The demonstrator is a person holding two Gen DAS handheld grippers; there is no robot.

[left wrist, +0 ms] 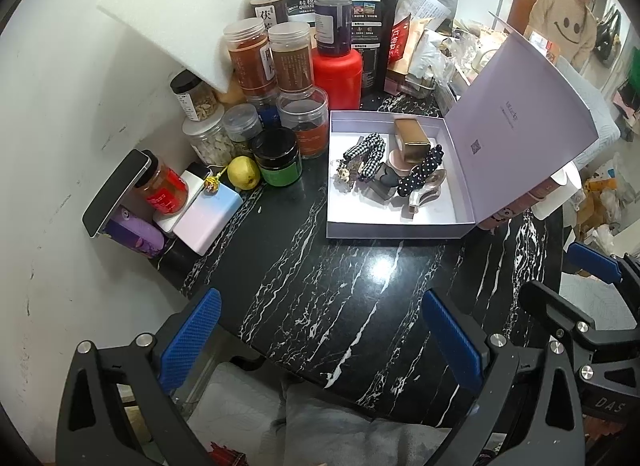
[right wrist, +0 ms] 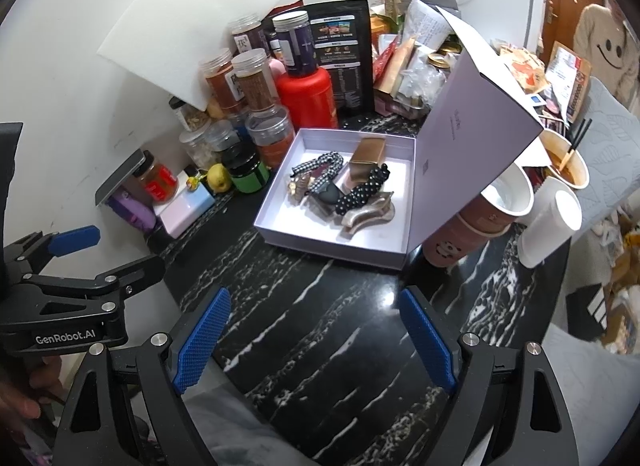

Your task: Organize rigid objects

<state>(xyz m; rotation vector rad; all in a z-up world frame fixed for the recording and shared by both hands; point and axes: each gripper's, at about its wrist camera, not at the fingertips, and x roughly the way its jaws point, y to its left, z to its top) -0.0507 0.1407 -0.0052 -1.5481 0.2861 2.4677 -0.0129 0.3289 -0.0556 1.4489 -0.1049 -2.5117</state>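
Observation:
A pale lilac box point(left wrist: 400, 230) point(right wrist: 320, 248) lies open on the black marble table point(left wrist: 320, 298) point(right wrist: 332, 326), its lid point(left wrist: 520, 105) point(right wrist: 472, 145) standing up at the right. Inside lie several hair accessories: a gingham bow clip point(left wrist: 366, 149) point(right wrist: 320, 163), a polka-dot clip point(left wrist: 424, 169) point(right wrist: 360, 189), a gold box point(left wrist: 412, 137) point(right wrist: 366, 153) and a metallic claw clip point(left wrist: 424, 195) point(right wrist: 368, 217). My left gripper point(left wrist: 320, 342) is open and empty above the table's near edge. My right gripper point(right wrist: 316, 338) is open and empty beside it, to the right.
Several jars point(left wrist: 288, 57) point(right wrist: 256, 81), a red bottle point(left wrist: 338, 73) point(right wrist: 308, 95), a green-labelled jar point(left wrist: 278, 161), a pear point(left wrist: 243, 171) and a phone point(left wrist: 116, 189) crowd the back left by the wall. Paper cups point(right wrist: 488, 217) point(right wrist: 548, 221) stand right of the box. A person point(left wrist: 568, 21) stands far right.

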